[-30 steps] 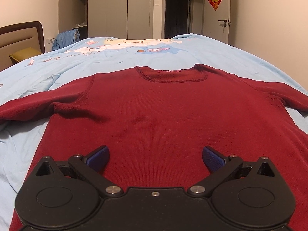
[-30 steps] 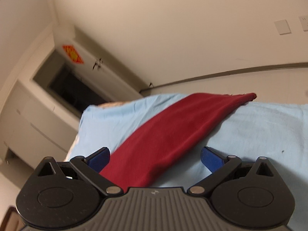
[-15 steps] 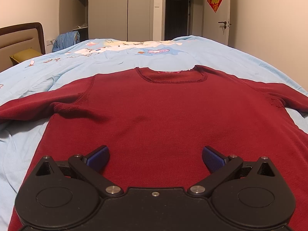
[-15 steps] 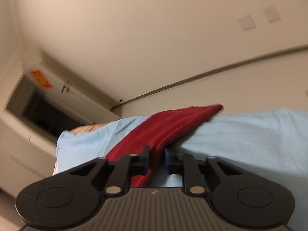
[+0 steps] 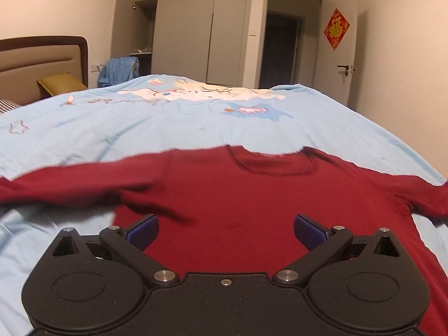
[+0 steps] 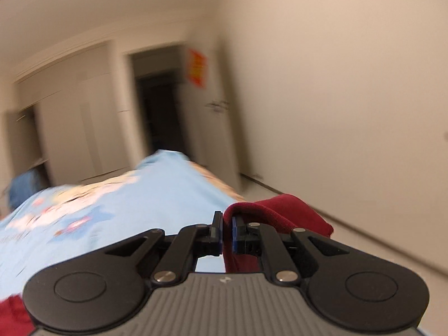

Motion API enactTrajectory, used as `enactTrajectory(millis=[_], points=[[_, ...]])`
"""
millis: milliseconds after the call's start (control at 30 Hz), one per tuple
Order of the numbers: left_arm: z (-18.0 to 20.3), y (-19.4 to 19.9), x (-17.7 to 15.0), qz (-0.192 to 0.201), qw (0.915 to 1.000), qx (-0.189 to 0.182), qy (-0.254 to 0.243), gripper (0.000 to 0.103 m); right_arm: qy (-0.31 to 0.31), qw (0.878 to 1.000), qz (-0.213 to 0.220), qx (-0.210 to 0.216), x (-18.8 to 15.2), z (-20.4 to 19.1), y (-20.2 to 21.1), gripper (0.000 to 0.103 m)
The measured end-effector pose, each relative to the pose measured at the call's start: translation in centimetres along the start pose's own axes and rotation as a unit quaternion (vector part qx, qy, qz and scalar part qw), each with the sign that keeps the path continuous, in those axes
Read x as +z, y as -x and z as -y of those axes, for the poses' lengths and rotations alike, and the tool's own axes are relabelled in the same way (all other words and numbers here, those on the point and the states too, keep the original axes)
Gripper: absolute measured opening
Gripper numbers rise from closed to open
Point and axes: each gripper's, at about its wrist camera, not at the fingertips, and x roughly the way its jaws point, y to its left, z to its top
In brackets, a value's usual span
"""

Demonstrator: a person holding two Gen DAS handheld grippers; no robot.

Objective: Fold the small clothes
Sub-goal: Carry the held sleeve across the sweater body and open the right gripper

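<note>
While sleeve folding begins, status reads:
Right gripper point(image 6: 226, 231): jaws clamped on sleeve point(image 6: 282, 215), frame centre.
Left gripper point(image 5: 225, 231): jaws wide, empty.
Sweater point(image 5: 252, 196): flat on bed point(image 5: 168, 120); folds remain.

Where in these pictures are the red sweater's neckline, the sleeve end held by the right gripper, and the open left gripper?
red sweater point(image 5: 268, 165): left wrist view, on the neckline.
sleeve point(image 6: 280, 212): right wrist view, on the bunched cloth beside the fingers.
left gripper point(image 5: 225, 231): left wrist view, midway between its fingertips.

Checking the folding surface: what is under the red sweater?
The red sweater lies on a light blue printed bedspread, visible all around it. The part beneath the sweater is covered.
</note>
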Motion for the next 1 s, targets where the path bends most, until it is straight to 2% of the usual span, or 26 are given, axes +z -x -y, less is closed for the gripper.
enactTrajectory(millis=[100,200,300,367,433,533,600,667,700,733,767,833,900,967,1000], points=[[-1.4,0.7,1.0,0.003,0.9999,0.010,0.008,0.102,0.057,0.996,0.020,0.063,0.5,-6.2,0.8,0.007],[-3.1,1.5,1.5,0.005,0.9993,0.028,0.022,0.102,0.120,0.984,0.042,0.125,-0.2,-12.8,2.0,0.007],[-4.9,2.3,1.8,0.011,0.9982,0.043,0.042,0.102,0.198,0.962,0.052,0.179,-2.2,-19.8,4.4,0.007],[-6.3,2.9,1.9,0.015,0.9970,0.050,0.057,0.102,0.271,0.938,0.051,0.210,-4.8,-24.4,6.1,0.007],[-7.5,3.4,1.9,0.018,0.9956,0.059,0.071,0.102,0.362,0.901,0.044,0.234,-8.1,-28.4,7.1,0.007],[-9.1,3.7,1.6,0.016,0.9937,0.073,0.083,0.102,0.503,0.823,0.033,0.260,-14.1,-33.8,9.3,0.007],[-10.0,3.7,1.2,0.010,0.9927,0.081,0.088,0.102,0.585,0.766,0.036,0.265,-18.2,-35.7,10.1,0.007],[-10.6,3.8,0.8,0.006,0.9919,0.087,0.092,0.102,0.649,0.714,0.043,0.261,-21.8,-36.4,11.4,0.007],[-10.9,3.8,0.5,0.003,0.9917,0.089,0.093,0.102,0.673,0.692,0.042,0.258,-22.9,-36.6,11.4,0.007],[-11.2,3.7,0.4,0.001,0.9915,0.090,0.093,0.102,0.691,0.675,0.042,0.255,-24.0,-36.9,12.3,0.007],[-11.4,3.7,0.2,0.000,0.9913,0.091,0.094,0.102,0.698,0.668,0.047,0.254,-24.8,-36.2,12.8,0.007],[-11.5,3.5,-0.1,-0.004,0.9909,0.090,0.099,0.102,0.696,0.668,0.047,0.258,-24.6,-36.2,12.8,0.007],[-11.5,3.4,-0.2,-0.005,0.9912,0.081,0.104,0.102,0.674,0.684,0.028,0.277,-23.8,-36.3,13.2,0.015],[-11.2,3.4,-0.2,0.001,0.9924,0.064,0.105,0.102,0.646,0.703,0.008,0.299,-22.6,-35.6,13.5,0.038],[-10.9,3.3,-0.1,0.005,0.9932,0.054,0.103,0.102,0.630,0.713,0.000,0.308,-21.7,-34.6,13.8,0.042]])
